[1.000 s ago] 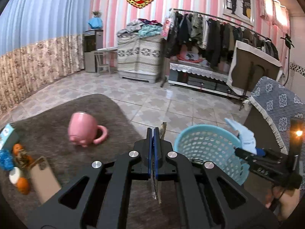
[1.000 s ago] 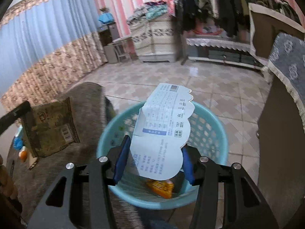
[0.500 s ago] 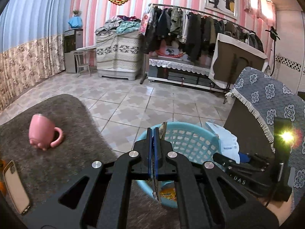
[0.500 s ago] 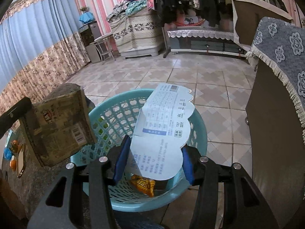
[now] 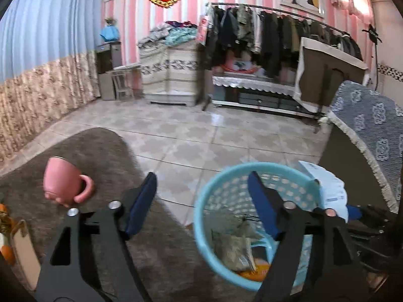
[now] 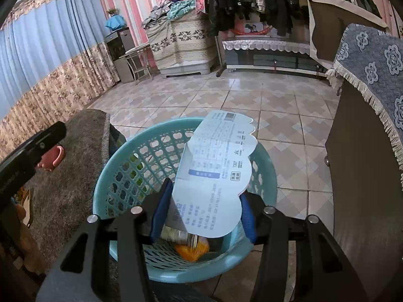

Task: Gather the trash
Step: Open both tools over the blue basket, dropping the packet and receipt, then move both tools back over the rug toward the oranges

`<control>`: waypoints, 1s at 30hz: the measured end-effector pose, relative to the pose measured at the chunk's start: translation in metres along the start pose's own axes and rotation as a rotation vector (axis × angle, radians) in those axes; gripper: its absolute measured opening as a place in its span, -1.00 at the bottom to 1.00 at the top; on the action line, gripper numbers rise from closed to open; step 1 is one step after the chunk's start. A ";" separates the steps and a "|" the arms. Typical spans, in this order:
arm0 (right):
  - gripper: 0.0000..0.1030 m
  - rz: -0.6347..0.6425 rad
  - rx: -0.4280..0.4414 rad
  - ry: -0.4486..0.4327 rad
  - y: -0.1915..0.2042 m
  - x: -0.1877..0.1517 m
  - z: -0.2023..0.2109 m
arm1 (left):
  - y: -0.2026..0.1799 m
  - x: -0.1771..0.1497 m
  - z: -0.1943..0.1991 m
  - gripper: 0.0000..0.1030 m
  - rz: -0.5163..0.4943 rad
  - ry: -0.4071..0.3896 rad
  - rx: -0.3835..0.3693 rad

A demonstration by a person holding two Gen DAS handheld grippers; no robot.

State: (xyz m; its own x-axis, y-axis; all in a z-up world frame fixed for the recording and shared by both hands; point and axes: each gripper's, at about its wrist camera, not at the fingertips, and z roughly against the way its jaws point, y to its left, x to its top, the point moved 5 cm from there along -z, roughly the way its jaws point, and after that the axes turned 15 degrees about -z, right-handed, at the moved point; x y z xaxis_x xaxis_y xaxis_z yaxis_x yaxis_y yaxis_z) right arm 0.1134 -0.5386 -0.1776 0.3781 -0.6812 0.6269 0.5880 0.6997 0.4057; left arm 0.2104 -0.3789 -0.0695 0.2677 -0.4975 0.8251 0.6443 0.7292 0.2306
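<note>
- The left gripper (image 5: 201,191) is seen spread wide with nothing between its blue-padded fingers (image 5: 141,201); one finger is over the brown rug (image 5: 105,156), the other over the basket (image 5: 201,216).
- The light blue perforated basket is set on the tiled floor (image 5: 201,136), just beside the rug's edge.
- Inside the basket, a greenish-brown wrapper (image 5: 234,249) is lying on an orange packet (image 5: 254,271).
- The right gripper (image 6: 204,209) is closed on a pale blue printed paper card (image 6: 216,173) with a scalloped edge; the card is held upright over the basket's (image 6: 110,176) opening.
- The same orange packet (image 6: 191,251) is visible on the basket floor below the card.
- A pink mug (image 5: 63,181) is resting on the rug, well apart from the basket.
</note>
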 end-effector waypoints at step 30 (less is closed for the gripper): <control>0.80 0.113 0.023 -0.145 0.067 -0.004 0.019 | 0.146 -0.061 0.115 0.90 0.144 0.012 0.286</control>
State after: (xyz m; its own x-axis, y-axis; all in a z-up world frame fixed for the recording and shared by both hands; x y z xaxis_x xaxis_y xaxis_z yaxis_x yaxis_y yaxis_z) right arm 0.1373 -0.4847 -0.1402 0.3329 -0.5607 0.7581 0.5301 0.7762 0.3413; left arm 0.2060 -0.1883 -0.0268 0.3510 -0.3843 0.8539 0.3726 0.8939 0.2492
